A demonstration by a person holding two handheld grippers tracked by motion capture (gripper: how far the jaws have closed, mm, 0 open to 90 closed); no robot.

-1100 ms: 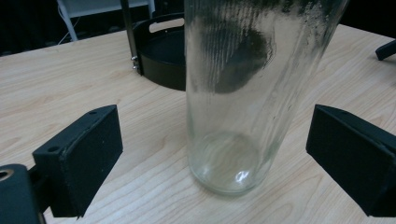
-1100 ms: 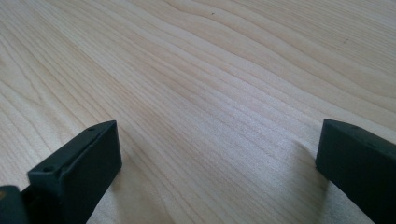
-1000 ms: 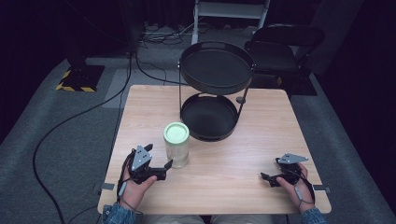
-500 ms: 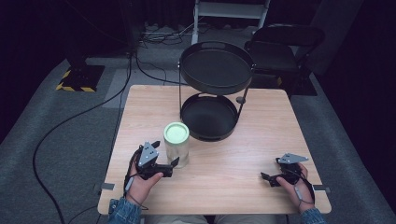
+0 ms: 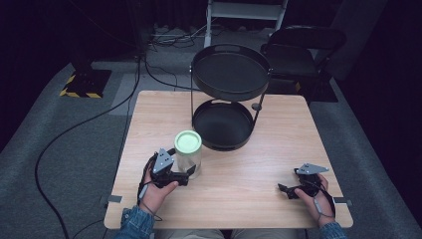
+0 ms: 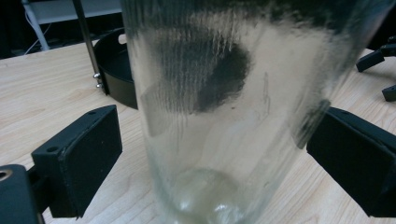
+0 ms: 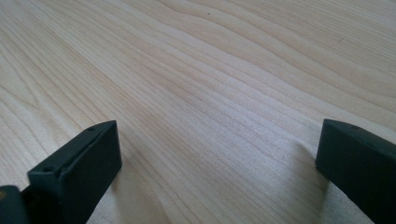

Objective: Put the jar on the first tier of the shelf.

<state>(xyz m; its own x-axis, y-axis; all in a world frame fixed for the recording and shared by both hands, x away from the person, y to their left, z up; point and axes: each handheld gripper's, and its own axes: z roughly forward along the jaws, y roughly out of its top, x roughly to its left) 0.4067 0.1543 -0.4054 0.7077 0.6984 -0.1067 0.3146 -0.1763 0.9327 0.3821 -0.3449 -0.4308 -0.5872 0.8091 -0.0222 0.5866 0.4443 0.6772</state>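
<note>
High view: left hand-held gripper (image 5: 188, 175) spread w/ jaws either side of clear glass green-lidded jar (image 5: 188, 153), not yet pinching, prob. lining up a grab; right hand-held gripper (image 5: 284, 189) spread, idle on light wood counter (image 5: 259, 169).

Right up close here: a tall clear glass jar (image 6: 224, 116) stands upright on the pale wooden table (image 6: 42, 84), its wall streaked and cloudy, its thick round base showing at the bottom. The left gripper (image 6: 219, 158) has its two black jaws spread wide, one on each side of the jar, the glass sitting between them. On the near-left side there's a clear gap between pad and glass; on the other side the pad sits just beside the wall, contact hard to tell. Behind, a black round metal tray (image 6: 114, 70) with a thin upright post (image 6: 86, 42) rests on the wood.
</note>
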